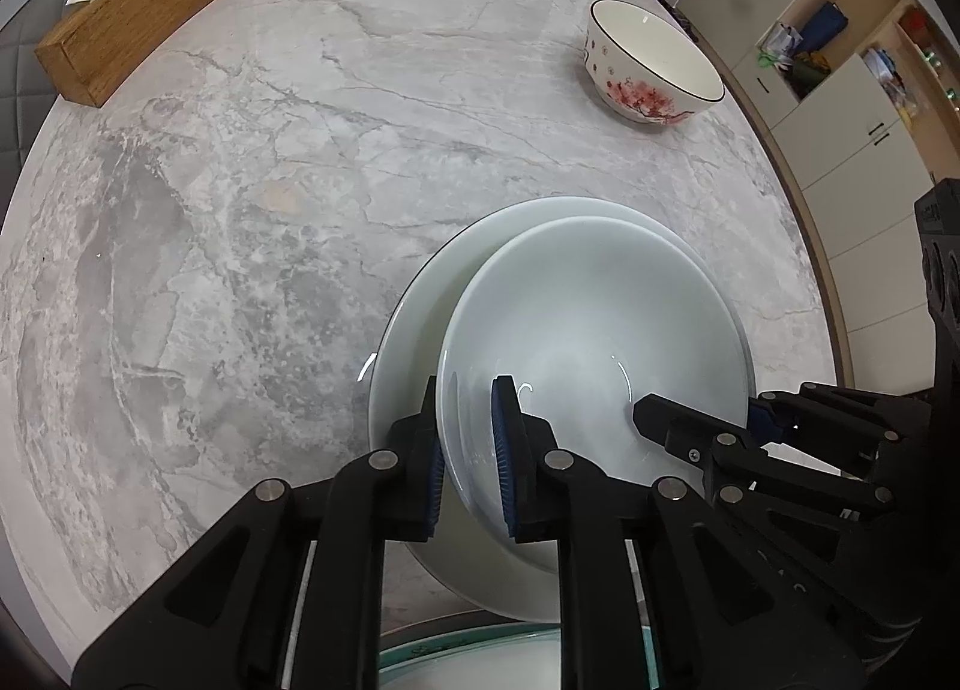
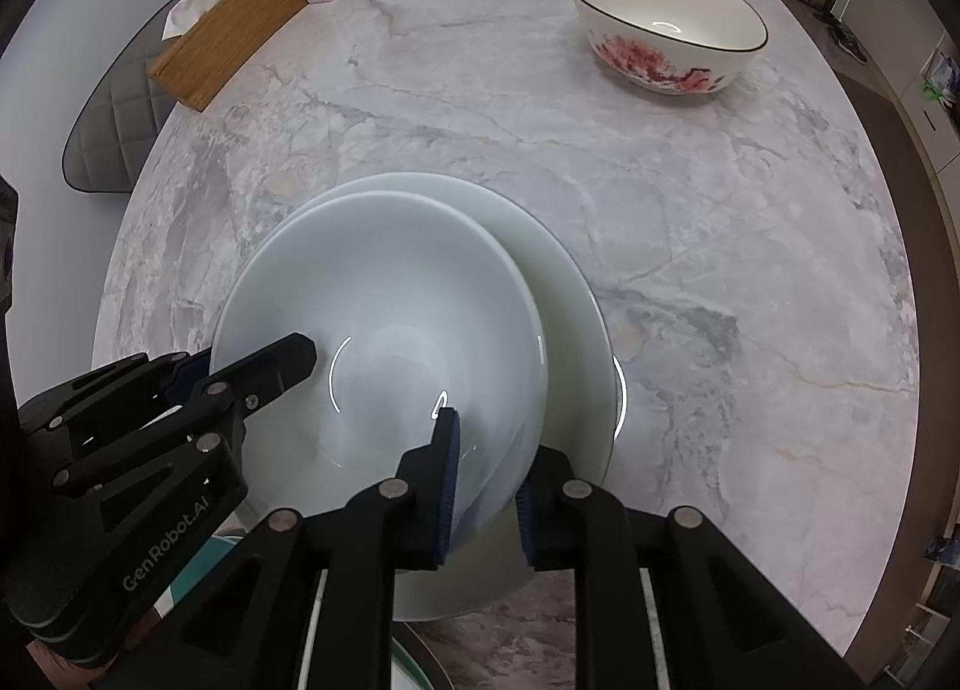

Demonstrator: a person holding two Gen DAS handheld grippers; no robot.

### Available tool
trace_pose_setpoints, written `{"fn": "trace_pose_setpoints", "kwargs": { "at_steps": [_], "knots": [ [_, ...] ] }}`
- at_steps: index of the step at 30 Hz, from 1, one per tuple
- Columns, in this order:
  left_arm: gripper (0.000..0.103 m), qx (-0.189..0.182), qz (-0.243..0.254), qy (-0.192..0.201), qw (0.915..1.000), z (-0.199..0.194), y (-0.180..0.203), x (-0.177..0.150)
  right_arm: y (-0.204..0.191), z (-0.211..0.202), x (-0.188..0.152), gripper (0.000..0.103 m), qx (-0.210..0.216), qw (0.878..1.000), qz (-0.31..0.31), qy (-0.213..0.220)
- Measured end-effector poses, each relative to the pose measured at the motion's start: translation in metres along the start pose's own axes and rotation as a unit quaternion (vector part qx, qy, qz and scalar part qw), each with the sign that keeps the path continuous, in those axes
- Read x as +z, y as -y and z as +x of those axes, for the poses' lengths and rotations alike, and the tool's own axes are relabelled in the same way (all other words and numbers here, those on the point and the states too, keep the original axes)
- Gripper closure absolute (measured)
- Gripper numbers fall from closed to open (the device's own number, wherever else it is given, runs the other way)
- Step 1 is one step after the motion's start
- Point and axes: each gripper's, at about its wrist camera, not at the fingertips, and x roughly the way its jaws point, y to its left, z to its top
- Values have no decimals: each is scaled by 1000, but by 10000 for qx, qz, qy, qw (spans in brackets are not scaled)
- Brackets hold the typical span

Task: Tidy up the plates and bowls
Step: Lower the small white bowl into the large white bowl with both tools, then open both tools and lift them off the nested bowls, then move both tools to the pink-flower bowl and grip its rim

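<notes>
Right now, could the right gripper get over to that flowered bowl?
Probably yes, once it lets go. The right gripper straddles the white bowl's rim, and only bare marble table lies between it and the flowered bowl.

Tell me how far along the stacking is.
Done: nothing clearly finished. In hand: both grippers, left gripper and right gripper, straddle opposite rims of the plain white bowl, which sits off-centre over the wide white plate. Left: the flowered ceramic bowl stands alone.
</notes>
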Motion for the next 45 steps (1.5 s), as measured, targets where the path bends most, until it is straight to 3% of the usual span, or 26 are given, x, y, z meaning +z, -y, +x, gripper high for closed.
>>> {"fn": "trace_pose_setpoints", "kwargs": {
  "at_steps": [7, 14, 18, 24, 26, 28, 31, 33, 34, 35, 36, 39, 45],
  "knots": [
    [78, -144, 73, -42, 9999, -1, 4, -3, -3, 0, -1, 78, 15, 10000, -22, -4],
    [75, -133, 121, -63, 9998, -4, 5, -1, -5, -2, 0, 78, -51, 10000, -79, 6],
    [64, -125, 155, 62, 9998, -12, 2, 1, -3, -7, 0, 77, -78, 9999, -50, 69],
    [60, -133, 125, 75, 9998, -16, 3, -1, 0, -14, -1, 73, -94, 9999, -15, 135],
    [57, -136, 110, 130, 9998, -22, 3, -2, 1, -20, -3, 69, -91, 9998, 21, 190],
    [46, -146, 104, 194, 9997, -30, 3, -3, 3, -25, -4, 67, 0, 9997, 68, 236],
    [38, -214, -14, 235, 9995, -40, -3, -3, 6, -37, -5, 54, 47, 9992, 130, 385],
    [36, -309, -134, 240, 9991, -47, -8, -3, 11, -48, -5, 35, 127, 9984, 248, 492],
    [28, -303, -168, 248, 9991, -50, -10, -2, 13, -53, -5, 27, 223, 9978, 285, 564],
    [22, -335, -198, 238, 9990, -53, -12, -1, 15, -60, -5, 12, 319, 9969, 309, 652],
    [5, -364, -242, 208, 9988, -55, -15, 1, 18, -67, -5, 3, 347, 9959, 316, 770],
    [0, -169, -204, 289, 9992, -66, -17, 11, 27, -86, 1, 0, 133, 9933, 265, 1113],
    [0, 69, 268, 1045, 9941, -94, -9, 42, 63, -102, 26, 0, -132, 9887, 453, 1423]
  ]
}}
